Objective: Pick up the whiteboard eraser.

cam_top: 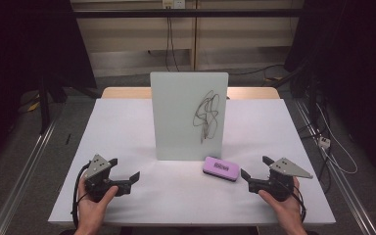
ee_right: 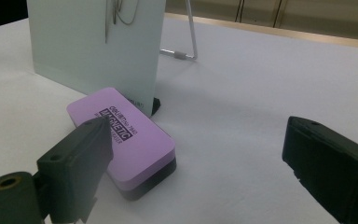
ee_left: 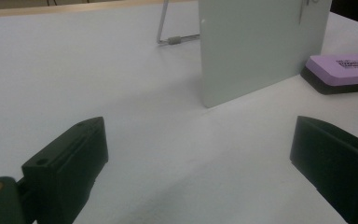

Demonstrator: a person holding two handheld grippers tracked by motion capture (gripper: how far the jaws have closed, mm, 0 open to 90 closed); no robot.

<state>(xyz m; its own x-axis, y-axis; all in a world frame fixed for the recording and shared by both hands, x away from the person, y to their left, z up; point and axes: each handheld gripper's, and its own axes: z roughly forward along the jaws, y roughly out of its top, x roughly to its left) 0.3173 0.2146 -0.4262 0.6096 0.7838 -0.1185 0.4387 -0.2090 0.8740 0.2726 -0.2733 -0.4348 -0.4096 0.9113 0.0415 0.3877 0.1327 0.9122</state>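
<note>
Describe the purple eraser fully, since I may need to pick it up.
The eraser is a rounded rectangular block with a purple top printed "MAGNETIC" and a black base. It lies flat on the white table, just in front of the standing whiteboard, near its right corner. Neither set of tongs touches it.

The board (cam_top: 188, 115) is pale grey-green with a black scribble (cam_top: 206, 115) on it. The eraser (cam_top: 220, 168) is purple on top, black underneath, with a black label. The table (cam_top: 127, 127) is white.

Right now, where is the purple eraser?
In the high view the purple eraser lies flat on the table, at the whiteboard's lower right corner, nearer the right gripper.
</note>
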